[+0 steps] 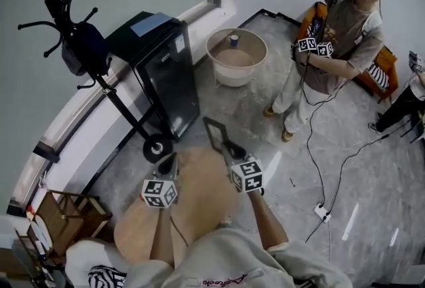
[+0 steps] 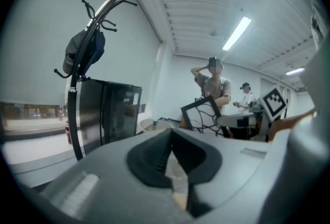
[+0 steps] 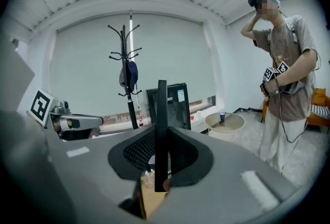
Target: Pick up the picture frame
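Observation:
The picture frame [image 1: 215,135] is thin and black, and it is held up above the round wooden table [image 1: 199,204]. My right gripper [image 1: 230,149] is shut on its lower edge. In the right gripper view the picture frame [image 3: 161,125] stands edge-on and upright between the two pads. In the left gripper view the picture frame [image 2: 202,113] shows its face with a black line drawing. My left gripper [image 1: 172,162] hangs beside it on the left, apart from it. The left gripper [image 2: 171,140] has its pads together and nothing between them.
A black coat rack [image 1: 80,41] with a dark bag, a black cabinet [image 1: 163,71] and a beige basin [image 1: 236,54] holding a cup stand beyond the table. A person [image 1: 332,41] stands at the right, cables and a power strip [image 1: 322,212] on the floor.

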Available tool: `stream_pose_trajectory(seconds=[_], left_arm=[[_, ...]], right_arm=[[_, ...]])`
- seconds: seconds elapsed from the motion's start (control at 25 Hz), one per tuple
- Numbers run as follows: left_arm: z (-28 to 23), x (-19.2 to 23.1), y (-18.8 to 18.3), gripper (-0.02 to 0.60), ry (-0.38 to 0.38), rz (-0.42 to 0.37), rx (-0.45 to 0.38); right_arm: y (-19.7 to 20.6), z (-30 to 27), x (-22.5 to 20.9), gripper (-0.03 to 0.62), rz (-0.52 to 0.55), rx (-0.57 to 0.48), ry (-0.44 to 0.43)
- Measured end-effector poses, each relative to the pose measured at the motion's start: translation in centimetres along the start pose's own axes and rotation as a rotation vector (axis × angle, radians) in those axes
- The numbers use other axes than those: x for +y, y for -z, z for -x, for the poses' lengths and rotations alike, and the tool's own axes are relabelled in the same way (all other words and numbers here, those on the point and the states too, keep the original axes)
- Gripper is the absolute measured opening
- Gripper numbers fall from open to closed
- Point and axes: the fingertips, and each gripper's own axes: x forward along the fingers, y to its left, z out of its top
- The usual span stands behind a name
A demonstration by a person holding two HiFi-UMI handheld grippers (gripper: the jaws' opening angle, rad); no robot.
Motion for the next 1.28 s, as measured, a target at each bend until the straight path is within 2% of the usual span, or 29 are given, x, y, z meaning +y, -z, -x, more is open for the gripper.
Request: stream_pose_trajectory(seconds=[0.36,0.72,1.28], left_arm=[[0.8,-1.1,-6.7,0.0,0.013,-0.056,-0.099],[1.0,-2.3,-10.7,0.0,0.033,-0.1,-0.156],[0.7,-4.3,-11.5,0.0,0.045,-0.116,-0.164]], right_arm=[[-6.6,2.6,-0.2,0.075,0.023,-0.129,0.033],[-10.6,4.1,0.7,0.075,0.052,-0.203,0.038],[-11.9,5.6,0.9,0.075,0.071,-0.227,0.031]])
